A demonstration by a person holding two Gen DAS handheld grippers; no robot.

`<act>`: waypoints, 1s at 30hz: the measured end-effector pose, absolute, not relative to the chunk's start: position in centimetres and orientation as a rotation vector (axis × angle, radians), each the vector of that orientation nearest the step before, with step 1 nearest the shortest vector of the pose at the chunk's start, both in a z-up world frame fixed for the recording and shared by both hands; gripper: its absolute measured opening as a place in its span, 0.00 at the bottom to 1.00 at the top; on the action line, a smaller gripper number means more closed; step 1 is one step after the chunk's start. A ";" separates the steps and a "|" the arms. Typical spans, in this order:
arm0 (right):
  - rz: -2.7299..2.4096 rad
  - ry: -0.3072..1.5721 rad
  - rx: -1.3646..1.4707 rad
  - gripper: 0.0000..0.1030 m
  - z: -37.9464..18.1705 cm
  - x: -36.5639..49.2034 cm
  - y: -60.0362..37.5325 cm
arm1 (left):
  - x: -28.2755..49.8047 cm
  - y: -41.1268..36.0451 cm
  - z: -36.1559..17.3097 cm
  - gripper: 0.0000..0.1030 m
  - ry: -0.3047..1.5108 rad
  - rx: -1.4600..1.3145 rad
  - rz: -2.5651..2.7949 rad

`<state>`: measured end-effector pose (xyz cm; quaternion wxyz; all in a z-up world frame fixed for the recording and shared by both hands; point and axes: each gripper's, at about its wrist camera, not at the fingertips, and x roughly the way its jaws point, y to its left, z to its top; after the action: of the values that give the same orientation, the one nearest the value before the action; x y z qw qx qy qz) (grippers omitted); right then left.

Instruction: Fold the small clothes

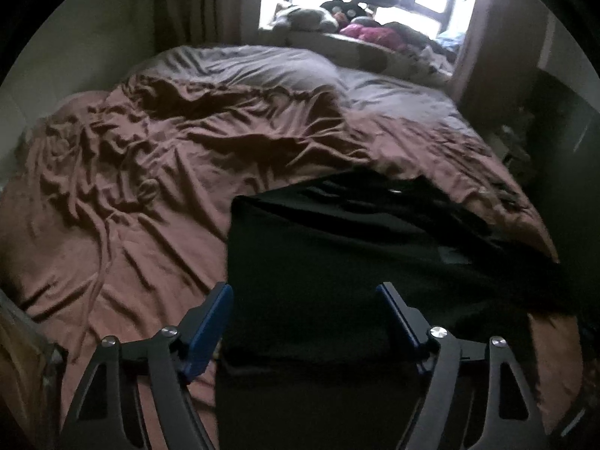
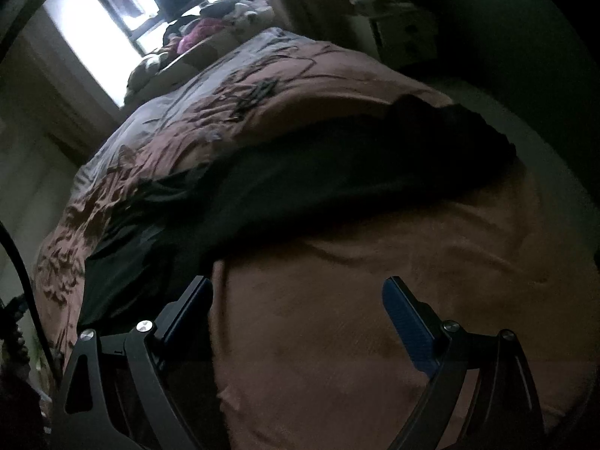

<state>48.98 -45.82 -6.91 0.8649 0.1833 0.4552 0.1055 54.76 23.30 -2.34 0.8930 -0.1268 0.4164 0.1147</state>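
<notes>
Black garment (image 1: pixel 337 255) lies spread on a bed, on top of a rumpled brown cover (image 1: pixel 131 172), toward the near edge and the right-hand side as the left wrist view shows it; its near part looks flat with a straight left edge, while its far part is creased. In the right wrist view the same dark cloth (image 2: pixel 300 187) stretches in a band across the brown cover, whose smoother near part fills the lower frame (image 2: pixel 375 300). Left tongs (image 1: pixel 304 296) hang over the near part of the garment with their blue-padded fingers (image 1: pixel 210 322) spread wide and nothing pinched between them. Right tongs (image 2: pixel 296 292) also stand wide and hold nothing; they are over bare brown cover, with the left finger (image 2: pixel 187 311) near the garment's edge. Whether either pair touches the cloth cannot be told in the dim light. Farther back a grey sheet (image 1: pixel 393 90) shows beyond the brown cover, and a heap of mixed clothes (image 1: pixel 367 30) sits under a bright window (image 1: pixel 423 3)
</notes>
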 end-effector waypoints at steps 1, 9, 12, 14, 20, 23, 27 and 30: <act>0.215 0.957 0.387 0.89 -7.4 49.4 -45.9 | 55.7 24.0 -3.1 0.75 0.876 -0.260 0.244; 0.165 0.992 0.397 0.89 -10.6 52.8 -46.0 | 62.1 29.2 -9.2 0.60 0.963 -0.226 0.264; 0.155 1.000 0.401 0.89 -11.4 53.7 -46.0 | 64.2 31.2 -11.2 0.57 0.972 -0.225 0.270; 0.143 1.007 0.421 0.89 -12.0 54.3 -46.3 | 65.6 32.3 -12.5 0.57 0.974 -0.228 0.264; 0.101 0.989 0.522 0.84 -13.6 55.8 -47.7 | 68.9 34.4 -15.0 0.57 0.974 -0.232 0.242; 0.108 0.965 0.581 0.79 -14.1 56.0 -48.2 | 70.3 34.8 -16.3 0.51 1.003 -0.202 0.227; 0.106 0.945 0.624 0.79 -15.2 55.9 -48.8 | 71.5 35.2 -17.8 0.43 1.023 -0.194 0.224; 0.100 0.940 0.620 0.79 -16.0 56.0 -48.7 | 71.9 35.2 -18.6 0.12 1.029 -0.170 0.233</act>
<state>55.96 -48.71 -15.96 0.8443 0.2939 0.4455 0.0474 71.93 35.21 -18.56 0.8607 -0.0810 0.4903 0.1108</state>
